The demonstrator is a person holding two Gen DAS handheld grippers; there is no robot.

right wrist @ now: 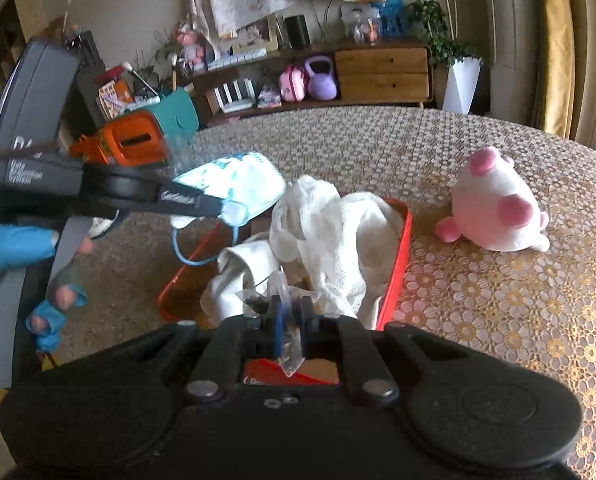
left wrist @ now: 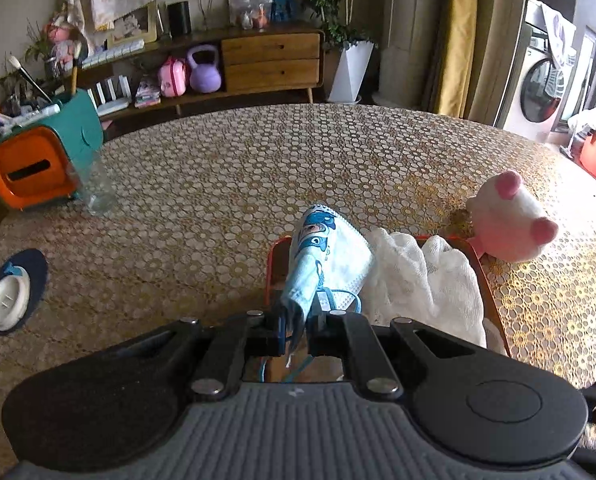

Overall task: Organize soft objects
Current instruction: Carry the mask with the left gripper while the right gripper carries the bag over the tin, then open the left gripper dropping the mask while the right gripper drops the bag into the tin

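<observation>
While my left tool (left wrist: 296, 326) is pressed together on a blue cartoon-print face mask (left wrist: 326, 256), the mask stands up just ahead of its tips, one ear loop dangling — it hangs over the near-left corner of the red tray (left wrist: 272, 264). My right tool (right wrist: 290, 316) pinches a clear plastic wrapper (right wrist: 288, 350), which pokes out both ahead of and behind the closed tips, right at the tray's near edge. Crumpled white gauze cloth (right wrist: 330, 232) fills the tray directly ahead of my right tool and just right of my left. A pink-and-white plush toy (right wrist: 498, 212) lies on the bench (right wrist: 478, 300) beyond the tray, ahead and to the right of both tools, apart from the tray in the right view. Far left of my left tool sit an orange-and-teal organiser box (left wrist: 34, 160) and a clear glass (left wrist: 98, 188) — touching or nearly so.
</observation>
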